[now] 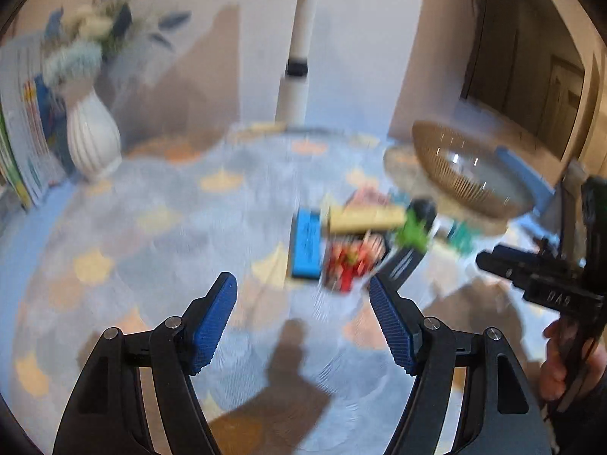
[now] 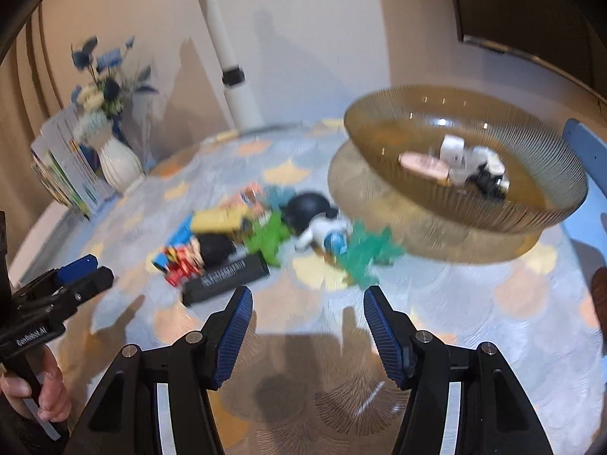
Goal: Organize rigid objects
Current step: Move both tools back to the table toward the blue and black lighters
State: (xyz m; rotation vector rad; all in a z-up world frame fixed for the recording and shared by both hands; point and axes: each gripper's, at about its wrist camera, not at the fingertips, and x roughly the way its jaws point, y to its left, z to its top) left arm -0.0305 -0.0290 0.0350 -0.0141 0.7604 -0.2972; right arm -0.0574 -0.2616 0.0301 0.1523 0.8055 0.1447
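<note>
Right wrist view: on the table [image 2: 474,303], the amber bowl [image 2: 531,204] sits at two o'clock. My right hand-held gripper [image 2: 307,299] is released and empty, nearest the black bar [image 2: 225,276] at ten o'clock, its long axis running left-right. My left hand-held gripper [image 2: 89,271] is also released.

My left gripper [image 1: 303,316] and my right gripper [image 2: 308,324] are built alike — matte black arms, each fork ending in a blue pad [image 1: 212,328] with fine ribbing. Round silver screws [image 1: 173,322] sit at the pivots. White strips run down the inner arms in the right wrist view. Seen from the side, the left tool's black body carries white lettering — blurred, roughly "GenRobot.AI" [image 2: 32,335]. A dark sleeve covers my wrist [image 1: 584,398].
</note>
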